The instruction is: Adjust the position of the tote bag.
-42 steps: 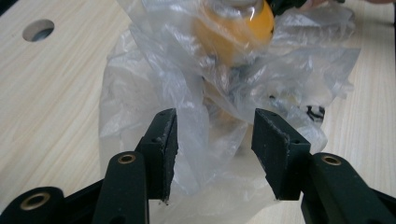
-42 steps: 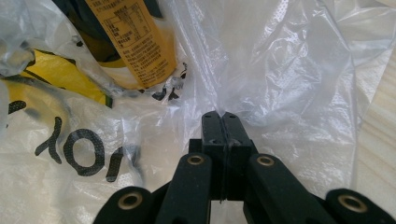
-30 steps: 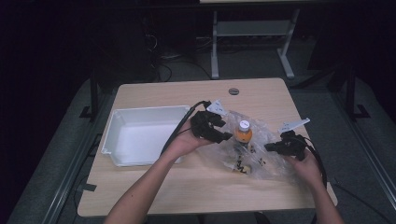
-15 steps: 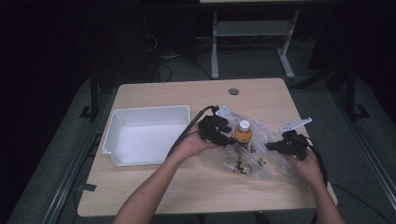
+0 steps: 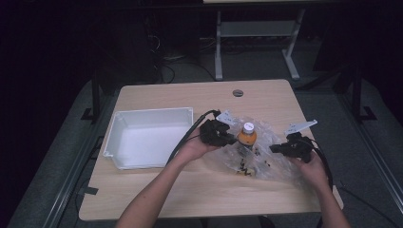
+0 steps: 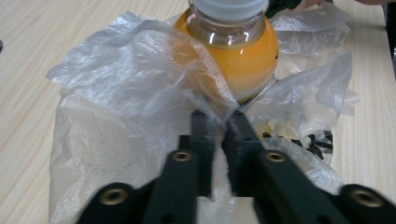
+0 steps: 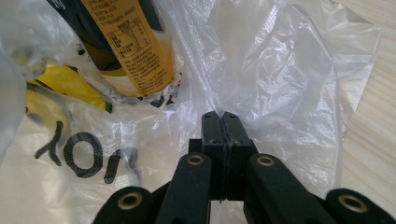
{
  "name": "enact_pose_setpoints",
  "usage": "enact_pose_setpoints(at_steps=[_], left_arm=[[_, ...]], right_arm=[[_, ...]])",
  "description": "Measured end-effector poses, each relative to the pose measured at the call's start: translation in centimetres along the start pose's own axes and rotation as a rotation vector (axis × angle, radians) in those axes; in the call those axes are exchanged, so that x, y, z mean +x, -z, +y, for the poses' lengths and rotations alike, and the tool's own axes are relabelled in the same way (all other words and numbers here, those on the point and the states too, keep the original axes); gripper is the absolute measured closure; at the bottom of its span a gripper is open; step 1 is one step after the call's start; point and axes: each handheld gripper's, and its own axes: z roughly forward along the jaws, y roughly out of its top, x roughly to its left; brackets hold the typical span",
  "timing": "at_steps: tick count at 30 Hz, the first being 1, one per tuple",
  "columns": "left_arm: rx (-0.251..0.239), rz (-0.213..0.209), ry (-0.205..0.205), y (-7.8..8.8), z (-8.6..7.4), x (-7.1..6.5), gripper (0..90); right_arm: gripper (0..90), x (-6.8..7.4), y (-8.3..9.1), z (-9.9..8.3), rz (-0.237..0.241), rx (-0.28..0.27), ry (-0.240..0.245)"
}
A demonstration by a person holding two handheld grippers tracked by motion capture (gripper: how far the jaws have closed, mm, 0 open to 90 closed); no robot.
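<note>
The left gripper [image 6: 217, 116] has just closed, pinching the clear plastic bag [image 6: 130, 93]. The right gripper [image 7: 222, 116] clamps the bag too. Beneath both lies a pale wooden table [image 5: 266, 95] in a dark room.

A white tray [image 5: 124, 124] sits on the wooden table [image 5: 266, 97].

Dim room, grey carpeted floor [image 5: 57, 156], pale wooden table [image 5: 266, 97] (white-legged frame [image 5: 256, 42] behind it, in shadow)
</note>
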Motion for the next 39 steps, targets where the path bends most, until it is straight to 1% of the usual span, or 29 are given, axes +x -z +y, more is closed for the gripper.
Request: enact_pose_setpoints(at_steps=[2,4,6,8,13,16,17,20,24,26,28,29,32,33,34,38,39], left_arm=[[-0.003,0.002,0.003,0.2,-0.1,-0.1,88.3],[0.003,0.004,-0.011,0.4,-0.3,-0.2,89.3],[0.000,0.007,-0.006,0.5,-0.5,-0.5,89.8],[0.010,0.006,-0.013,0.5,-0.9,-0.7,90.0],[0.037,0.020,-0.021,0.4,-2.0,-1.4,90.0],[0.050,0.015,-0.023,0.2,-2.8,-1.8,90.0],[0.050,0.017,-0.016,0.1,-3.0,-2.0,90.0],[0.060,0.017,-0.021,-0.1,-3.7,-2.4,90.0],[0.078,0.016,-0.039,-0.2,-4.4,-3.1,90.0],[0.082,0.014,-0.037,-0.5,-4.9,-3.5,90.0],[0.094,0.013,-0.051,-0.6,-5.3,-3.8,90.0],[0.093,0.012,-0.041,-0.7,-5.5,-4.0,90.0],[0.102,0.007,-0.046,-0.8,-6.0,-4.3,90.0],[0.098,0.008,-0.045,-0.9,-6.2,-4.4,90.0],[0.108,0.004,-0.056,-0.8,-6.3,-4.4,90.0],[0.112,-0.005,-0.064,-0.9,-7.1,-4.8,90.0],[0.103,-0.006,-0.053,-0.9,-7.4,-5.0,90.0]], right_arm=[[89.2,0.0,0.0,0.0,0.000,0.001,0.002],[89.2,0.0,-0.1,0.0,0.000,-0.001,0.004],[89.2,0.0,-0.1,0.0,0.000,0.000,0.005],[89.2,0.0,-0.1,0.0,0.001,0.000,0.005],[89.2,0.0,0.1,0.0,-0.001,-0.001,-0.001],[89.2,0.0,0.1,0.0,-0.003,-0.002,0.001],[89.2,0.0,0.1,0.0,-0.004,-0.001,0.001],[89.2,0.0,0.2,0.0,-0.004,-0.003,-0.001],[89.2,-0.1,0.2,-0.1,-0.008,-0.003,0.004],[89.2,-0.1,0.2,-0.1,-0.009,-0.004,0.007],[89.2,-0.1,0.2,-0.1,-0.010,-0.004,0.006],[89.2,-0.1,0.2,-0.1,-0.011,-0.004,0.006],[89.2,-0.1,0.3,-0.1,-0.013,-0.005,0.007],[89.2,-0.1,0.3,-0.1,-0.014,-0.006,0.006],[89.2,-0.1,0.3,-0.1,-0.014,-0.006,0.005],[89.2,-0.1,0.3,-0.1,-0.016,-0.003,0.004],[89.2,-0.2,0.3,-0.1,-0.016,-0.002,0.004]])
